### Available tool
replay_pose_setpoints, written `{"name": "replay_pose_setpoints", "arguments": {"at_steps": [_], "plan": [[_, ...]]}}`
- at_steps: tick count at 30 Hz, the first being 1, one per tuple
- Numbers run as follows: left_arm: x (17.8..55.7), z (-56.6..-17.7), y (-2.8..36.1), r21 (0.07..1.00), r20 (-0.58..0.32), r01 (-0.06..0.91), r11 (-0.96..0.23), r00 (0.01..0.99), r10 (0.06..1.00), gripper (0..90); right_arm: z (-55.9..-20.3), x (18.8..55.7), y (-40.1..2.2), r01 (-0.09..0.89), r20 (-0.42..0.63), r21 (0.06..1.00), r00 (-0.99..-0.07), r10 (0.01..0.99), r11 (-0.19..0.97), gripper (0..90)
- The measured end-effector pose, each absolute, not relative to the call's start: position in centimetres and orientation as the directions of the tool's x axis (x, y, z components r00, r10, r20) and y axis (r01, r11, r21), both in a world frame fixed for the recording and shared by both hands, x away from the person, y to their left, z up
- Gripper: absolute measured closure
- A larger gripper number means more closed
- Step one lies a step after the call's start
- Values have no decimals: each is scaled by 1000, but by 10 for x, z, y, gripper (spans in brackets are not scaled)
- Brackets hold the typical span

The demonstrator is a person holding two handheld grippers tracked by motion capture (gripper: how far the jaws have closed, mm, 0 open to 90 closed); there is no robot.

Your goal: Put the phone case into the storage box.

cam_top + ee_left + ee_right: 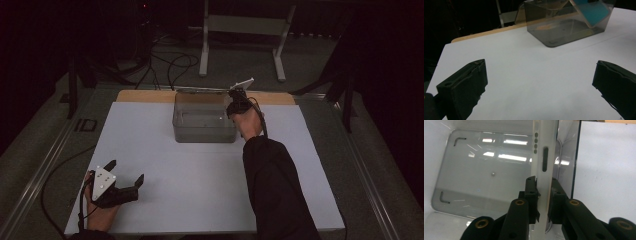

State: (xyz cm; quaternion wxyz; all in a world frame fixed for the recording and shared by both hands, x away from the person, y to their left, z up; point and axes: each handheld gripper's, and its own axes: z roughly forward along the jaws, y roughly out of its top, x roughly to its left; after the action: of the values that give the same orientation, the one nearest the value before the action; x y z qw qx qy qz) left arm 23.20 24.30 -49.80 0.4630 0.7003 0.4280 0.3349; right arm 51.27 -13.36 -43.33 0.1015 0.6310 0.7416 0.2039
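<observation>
From the high view I see the clear, smoky plastic box at the far middle of the white tabletop, and my right tool sits over the box's right-hand wall, at its far corner. My left tool rests near the tabletop's front left corner, well apart from the box, its jaws spread wide with nothing between them.

In the left gripper view I look between two widely parted black jaws at bare white tabletop; the box stands farther off at the upper right, and inside it leans a thin flat slab with a teal face and a pale edge.

In the right gripper view I look down into the box, its floor glinting below. My right tool is clamped on the slab's pale edge, which runs straight up between the jaws, both pads pressed against its sides. A slot and a row of small holes mark that edge above the grip.
</observation>
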Motion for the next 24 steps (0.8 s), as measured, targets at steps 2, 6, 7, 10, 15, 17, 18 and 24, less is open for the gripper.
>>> {"name": "replay_pose_setpoints", "arguments": {"at_steps": [2,6,7,10,15,17,18,24], "plan": [[232,-498,243,935,72,290,-205,409,909,7,-433,513,-134,895,107,430,-181,978,118,810],[232,-498,243,935,73,290,-206,410,909,8,-434,514,-134,896,103,426,-182,978,122,809],[232,-498,243,935,73,290,-206,410,909,8,-434,514,-134,897,103,425,-181,978,121,809],[232,-498,243,935,72,289,-204,410,909,7,-435,514,-133,898,105,424,-172,979,112,809],[232,-498,243,936,71,289,-203,409,910,7,-435,515,-133,902,108,419,-163,981,104,810],[232,-498,243,936,71,288,-203,410,909,7,-434,515,-133,905,109,412,-163,981,104,811],[232,-498,243,936,71,289,-203,410,909,8,-434,515,-133,906,109,409,-161,981,103,811],[232,-498,243,936,70,288,-202,410,910,8,-433,516,-132,912,103,399,-150,983,98,812]]}}
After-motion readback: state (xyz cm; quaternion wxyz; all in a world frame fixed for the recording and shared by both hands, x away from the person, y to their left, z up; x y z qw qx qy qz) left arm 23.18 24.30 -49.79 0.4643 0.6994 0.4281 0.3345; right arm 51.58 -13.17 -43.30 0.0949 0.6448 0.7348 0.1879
